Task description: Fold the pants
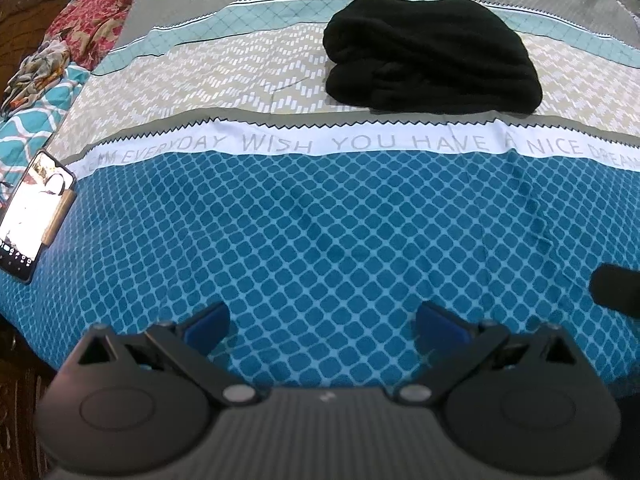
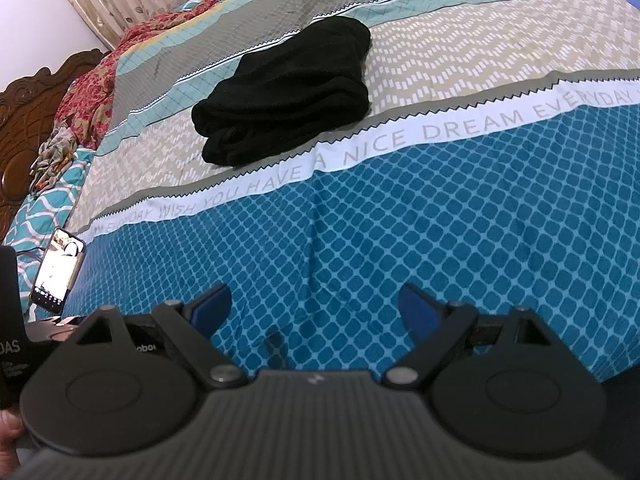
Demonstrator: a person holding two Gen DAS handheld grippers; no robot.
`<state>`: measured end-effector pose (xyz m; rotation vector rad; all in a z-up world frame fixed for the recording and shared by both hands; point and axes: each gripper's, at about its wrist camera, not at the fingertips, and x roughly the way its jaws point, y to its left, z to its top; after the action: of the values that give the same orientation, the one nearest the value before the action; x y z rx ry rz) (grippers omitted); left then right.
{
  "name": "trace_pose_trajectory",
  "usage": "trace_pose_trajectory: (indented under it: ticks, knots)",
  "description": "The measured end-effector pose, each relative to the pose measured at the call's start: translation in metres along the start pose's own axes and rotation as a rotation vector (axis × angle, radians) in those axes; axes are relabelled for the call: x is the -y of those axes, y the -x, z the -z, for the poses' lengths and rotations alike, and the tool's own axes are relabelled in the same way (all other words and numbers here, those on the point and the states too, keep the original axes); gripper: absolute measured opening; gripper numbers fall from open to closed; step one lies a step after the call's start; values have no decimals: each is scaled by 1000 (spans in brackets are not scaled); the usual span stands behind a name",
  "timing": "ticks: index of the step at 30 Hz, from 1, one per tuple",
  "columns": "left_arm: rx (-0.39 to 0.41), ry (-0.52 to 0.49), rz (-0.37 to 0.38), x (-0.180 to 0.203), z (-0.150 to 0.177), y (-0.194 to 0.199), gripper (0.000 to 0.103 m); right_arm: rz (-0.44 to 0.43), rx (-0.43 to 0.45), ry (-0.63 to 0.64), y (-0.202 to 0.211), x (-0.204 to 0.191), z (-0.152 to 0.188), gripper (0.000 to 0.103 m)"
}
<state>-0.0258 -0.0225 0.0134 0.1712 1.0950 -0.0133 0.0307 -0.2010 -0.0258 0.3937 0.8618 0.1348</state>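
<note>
Pants [image 1: 432, 56] lie folded on bedspread [image 1: 320, 220]; both grippers' jaws gape wide, empty

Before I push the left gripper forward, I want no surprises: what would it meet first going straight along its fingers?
Probably the bedsheet: the open left gripper tilts down at its blue diamond patch. The folded black pants lie farther up, likely beyond that line.
</note>
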Motion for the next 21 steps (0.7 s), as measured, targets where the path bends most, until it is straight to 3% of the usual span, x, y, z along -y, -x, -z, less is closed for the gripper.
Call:
trace_pose_trajectory:
  ticks: [21]
  knots:
    - [-19,-10,-7,0,0,-5,103,4,6,-4,0,1,-2,92]
